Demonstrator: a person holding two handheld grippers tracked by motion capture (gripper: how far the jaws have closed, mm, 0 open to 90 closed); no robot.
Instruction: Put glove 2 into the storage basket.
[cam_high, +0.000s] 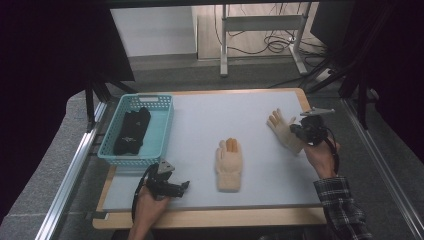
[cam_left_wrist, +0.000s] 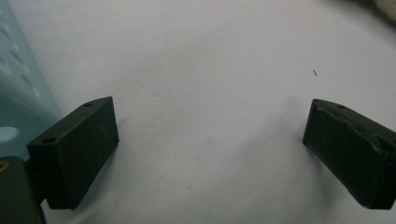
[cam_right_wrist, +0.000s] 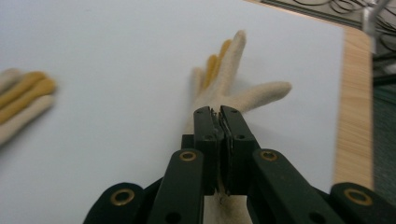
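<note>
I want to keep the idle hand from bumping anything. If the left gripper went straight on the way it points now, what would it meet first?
The left gripper points right along the mat, jaws open and empty. The first thing in that line looks like the cuff of the middle glove, though depth is hard to judge. The blue basket lies off to its side.

The cream knitted glove (cam_high: 283, 131) lies at the right side of the table (cam_high: 200, 125), its fingers spread and pointing toward the far edge, yellow showing on some of them. Its cuff end is pinched between the closed jaws of the right tool (cam_right_wrist: 219, 114), with a bit of cream fabric showing below them, while the fingers rest on the white surface.
</note>
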